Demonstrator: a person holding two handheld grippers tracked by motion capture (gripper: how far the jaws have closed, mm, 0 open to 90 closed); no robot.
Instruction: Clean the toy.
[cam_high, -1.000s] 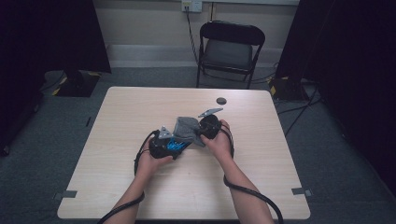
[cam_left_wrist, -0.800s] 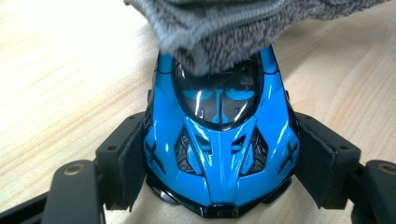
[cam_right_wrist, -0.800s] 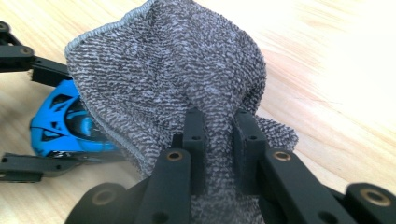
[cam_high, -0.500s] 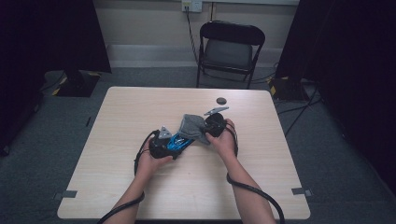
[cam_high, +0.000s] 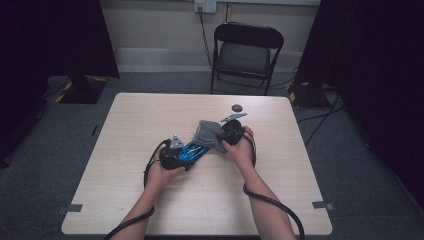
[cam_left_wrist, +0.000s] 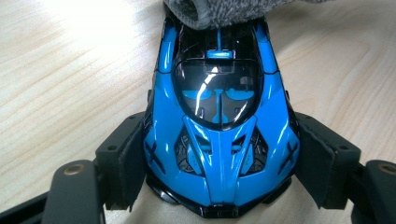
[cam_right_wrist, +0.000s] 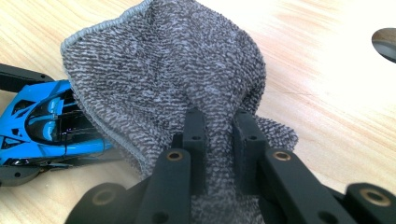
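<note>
A shiny blue and black toy car (cam_left_wrist: 218, 130) lies on the wooden table (cam_high: 140, 120), clamped by its sides between the pads of my left gripper (cam_left_wrist: 219, 172). In the high view the car (cam_high: 192, 150) points toward the right hand. A grey knitted cloth (cam_right_wrist: 173, 79) drapes over the car's far end (cam_right_wrist: 46, 123). My right gripper (cam_right_wrist: 219, 135) is shut on a bunched fold of that cloth (cam_high: 209, 134), just right of the car. The cloth hides the car's far end in the left gripper view.
A small dark round disc (cam_high: 236, 107) lies on the table beyond the right hand. A black folding chair (cam_high: 245, 52) stands behind the table. Cables trail from both grippers over the near table edge. Bare tabletop stretches left and right of the hands.
The right gripper and the cloth have shifted slightly over the car's far end. The left gripper and the car have stayed put.
</note>
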